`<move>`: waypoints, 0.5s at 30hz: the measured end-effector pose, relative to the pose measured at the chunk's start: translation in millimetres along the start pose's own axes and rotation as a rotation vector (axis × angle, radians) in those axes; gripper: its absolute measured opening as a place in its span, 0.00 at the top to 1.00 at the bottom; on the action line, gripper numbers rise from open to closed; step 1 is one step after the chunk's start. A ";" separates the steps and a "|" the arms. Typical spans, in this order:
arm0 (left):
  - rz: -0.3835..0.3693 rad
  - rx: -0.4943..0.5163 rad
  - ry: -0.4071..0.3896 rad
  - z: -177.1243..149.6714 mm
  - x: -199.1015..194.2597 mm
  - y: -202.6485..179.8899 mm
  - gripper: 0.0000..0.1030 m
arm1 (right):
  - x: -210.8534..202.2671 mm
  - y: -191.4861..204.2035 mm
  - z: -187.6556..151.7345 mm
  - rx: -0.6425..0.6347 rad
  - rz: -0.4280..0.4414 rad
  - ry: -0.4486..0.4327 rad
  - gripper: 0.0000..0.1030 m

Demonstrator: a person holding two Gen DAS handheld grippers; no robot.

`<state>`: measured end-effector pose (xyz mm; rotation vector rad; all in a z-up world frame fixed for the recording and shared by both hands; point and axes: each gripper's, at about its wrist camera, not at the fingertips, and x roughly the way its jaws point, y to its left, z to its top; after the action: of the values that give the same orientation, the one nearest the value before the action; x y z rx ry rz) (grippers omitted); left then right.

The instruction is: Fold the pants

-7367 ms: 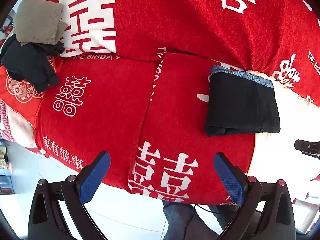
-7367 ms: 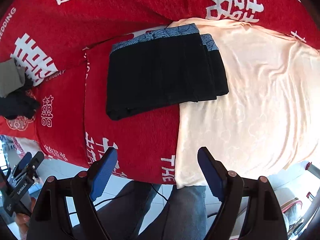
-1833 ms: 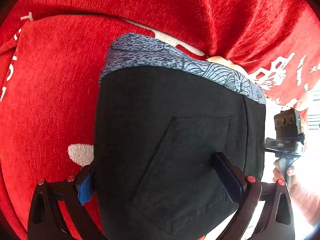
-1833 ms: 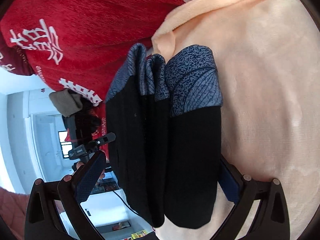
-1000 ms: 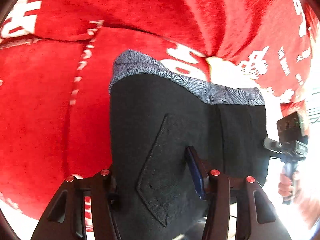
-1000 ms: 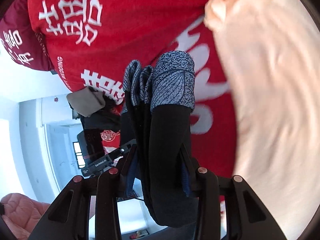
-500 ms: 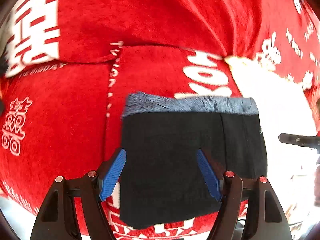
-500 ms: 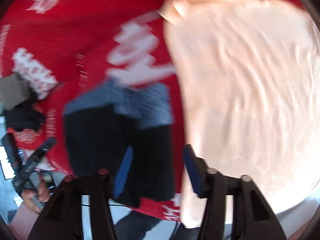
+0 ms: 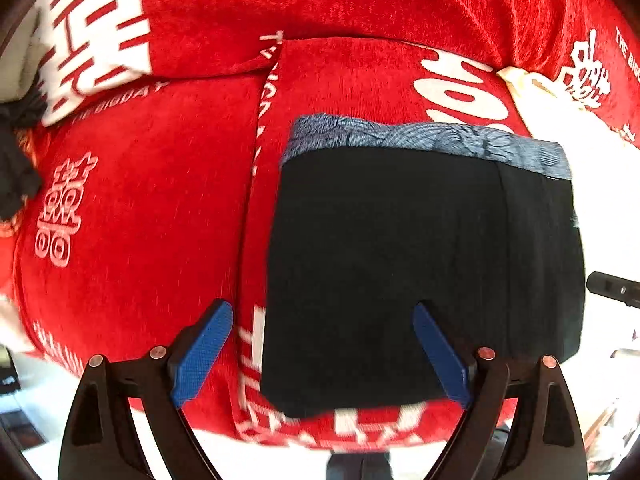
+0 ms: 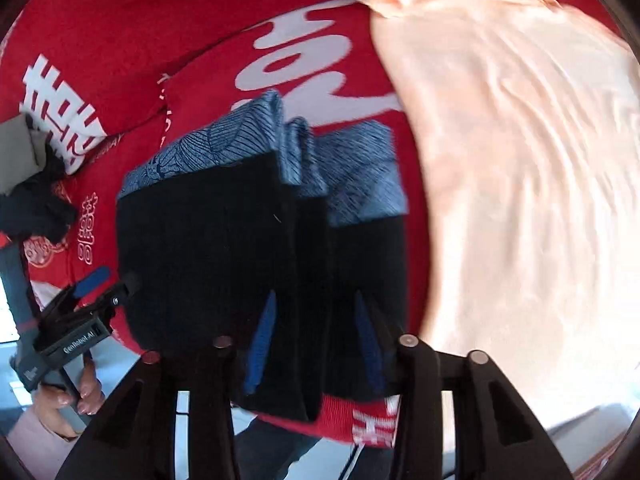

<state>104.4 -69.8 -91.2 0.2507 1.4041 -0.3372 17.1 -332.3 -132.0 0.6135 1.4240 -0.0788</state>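
The black pants [image 9: 404, 264] with a blue patterned waistband are folded into a flat stack and lie on the red cover. My left gripper [image 9: 320, 348] is open and empty, hovering at the stack's near left edge. In the right wrist view the stack [image 10: 224, 256] shows its layered right edge. My right gripper [image 10: 316, 344] has its jaws narrowly apart astride that edge, and I cannot tell whether they still grip it. The left gripper also shows there [image 10: 76, 320], held by a hand.
The red cover [image 9: 152, 208] with white characters spreads over the surface. A pale peach cloth [image 10: 520, 168] lies to the right of the pants. A dark garment and a grey folded one [image 10: 28, 184] sit at the far left. The near edge drops to a white floor.
Both grippers carried the folded stack left off the peach cloth onto the red cover. My left gripper has opened wide and let go. The right jaws have parted slightly.
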 end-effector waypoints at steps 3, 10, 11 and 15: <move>-0.024 -0.025 0.019 -7.8 -14.7 -0.2 0.10 | -15.5 -1.3 -8.7 0.027 -0.007 0.007 0.44; -0.022 0.012 0.049 -22.9 -45.6 -17.9 0.00 | -37.2 9.5 -43.4 0.043 -0.040 0.034 0.35; -0.029 0.024 0.045 -24.4 -51.4 -21.1 0.00 | -40.7 14.4 -47.8 0.043 -0.044 0.031 0.34; -0.032 0.051 0.024 -28.0 -70.7 -28.3 0.00 | -55.6 26.8 -64.1 0.044 -0.051 0.012 0.22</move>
<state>58.8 -79.9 -24.9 0.2747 1.4255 -0.3975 -39.0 -298.3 -72.0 0.6146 1.4529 -0.1474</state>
